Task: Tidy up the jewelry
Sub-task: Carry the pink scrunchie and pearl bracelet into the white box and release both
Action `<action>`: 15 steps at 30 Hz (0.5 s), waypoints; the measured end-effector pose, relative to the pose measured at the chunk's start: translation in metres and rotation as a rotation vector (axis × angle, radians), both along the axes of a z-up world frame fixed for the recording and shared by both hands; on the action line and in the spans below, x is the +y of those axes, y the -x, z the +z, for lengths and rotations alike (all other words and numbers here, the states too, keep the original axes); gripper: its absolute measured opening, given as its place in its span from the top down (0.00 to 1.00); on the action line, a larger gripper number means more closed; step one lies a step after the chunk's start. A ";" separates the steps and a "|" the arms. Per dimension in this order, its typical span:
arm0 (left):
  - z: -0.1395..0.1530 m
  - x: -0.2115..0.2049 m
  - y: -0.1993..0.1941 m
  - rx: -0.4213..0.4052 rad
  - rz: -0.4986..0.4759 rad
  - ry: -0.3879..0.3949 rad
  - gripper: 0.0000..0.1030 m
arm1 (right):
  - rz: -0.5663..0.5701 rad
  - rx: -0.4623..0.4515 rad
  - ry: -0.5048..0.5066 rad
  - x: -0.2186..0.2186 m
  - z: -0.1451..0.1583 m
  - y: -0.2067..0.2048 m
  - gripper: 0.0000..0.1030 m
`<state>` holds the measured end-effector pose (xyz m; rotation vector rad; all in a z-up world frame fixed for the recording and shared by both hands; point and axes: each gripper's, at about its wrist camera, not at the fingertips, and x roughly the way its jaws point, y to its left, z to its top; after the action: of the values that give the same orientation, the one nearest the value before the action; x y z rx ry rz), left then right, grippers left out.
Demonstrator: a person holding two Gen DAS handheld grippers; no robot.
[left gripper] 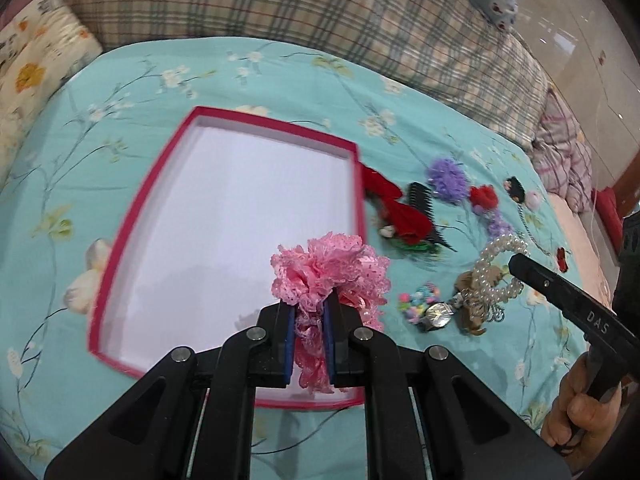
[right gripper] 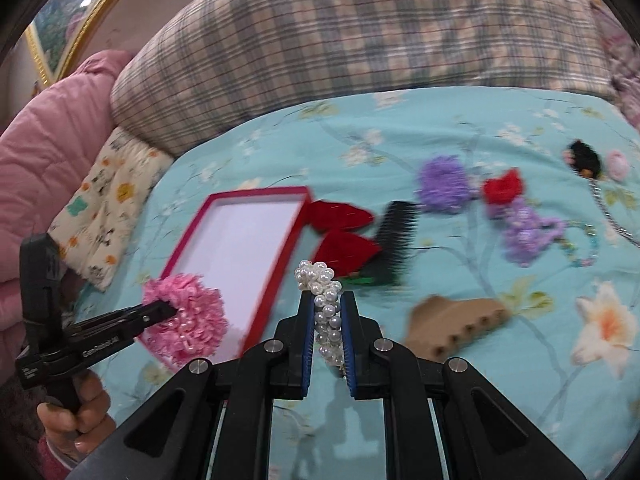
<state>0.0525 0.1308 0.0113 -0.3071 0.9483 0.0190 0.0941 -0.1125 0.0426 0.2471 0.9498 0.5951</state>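
Grippers — two, one in each hand: the left gripper (left gripper: 311,320) squeezes one pink lace flower (left gripper: 330,270) over the near right corner of one red box (left gripper: 138,216). The right gripper (right gripper: 329,320) pinches one pearl bracelet (right gripper: 326,300) above the blue bedspread (right gripper: 400,140) — its beads run up from the fingers, pointing away.

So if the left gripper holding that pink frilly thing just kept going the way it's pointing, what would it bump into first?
Most likely the red box. The left gripper, clamped on the pink scrunchie, points down over the box's near right corner, so the scrunchie would probably meet its white floor first, though depth is hard to judge.
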 end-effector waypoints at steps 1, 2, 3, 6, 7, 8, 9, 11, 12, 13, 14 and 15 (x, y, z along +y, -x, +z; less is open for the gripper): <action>-0.001 0.006 0.003 0.003 0.011 0.000 0.91 | 0.022 0.004 -0.008 0.010 0.000 0.002 0.88; -0.001 0.011 0.004 0.005 0.021 -0.001 0.91 | 0.036 0.008 -0.015 0.017 0.001 0.003 0.88; -0.002 0.017 0.007 0.004 0.033 -0.001 0.91 | 0.061 0.014 -0.025 0.028 0.001 0.004 0.88; -0.001 0.032 0.012 0.003 0.059 -0.001 0.91 | 0.117 0.027 -0.038 0.055 0.000 0.007 0.88; -0.002 0.037 0.014 0.003 0.069 -0.002 0.91 | 0.140 0.031 -0.042 0.067 -0.001 0.009 0.88; -0.002 0.042 0.015 0.003 0.077 -0.001 0.91 | 0.157 0.037 -0.046 0.075 -0.002 0.011 0.88; -0.003 0.047 0.016 0.004 0.085 -0.001 0.91 | 0.170 0.041 -0.051 0.081 -0.002 0.013 0.88; -0.005 0.055 0.017 0.007 0.101 -0.002 0.91 | 0.202 0.054 -0.061 0.098 -0.005 0.015 0.88; -0.006 0.059 0.018 0.009 0.108 -0.002 0.91 | 0.213 0.061 -0.068 0.104 -0.007 0.017 0.88; -0.009 0.064 0.018 0.013 0.116 0.001 0.91 | 0.222 0.067 -0.074 0.110 -0.008 0.017 0.88; -0.011 0.067 0.018 0.016 0.122 0.003 0.91 | 0.232 0.073 -0.075 0.117 -0.009 0.018 0.88; -0.014 0.072 0.018 0.021 0.131 0.004 0.91 | 0.241 0.078 -0.078 0.122 -0.011 0.018 0.88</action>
<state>0.0347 0.2023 -0.0023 -0.3730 0.9476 0.1406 0.0764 0.0092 0.0317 0.2282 1.0411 0.8494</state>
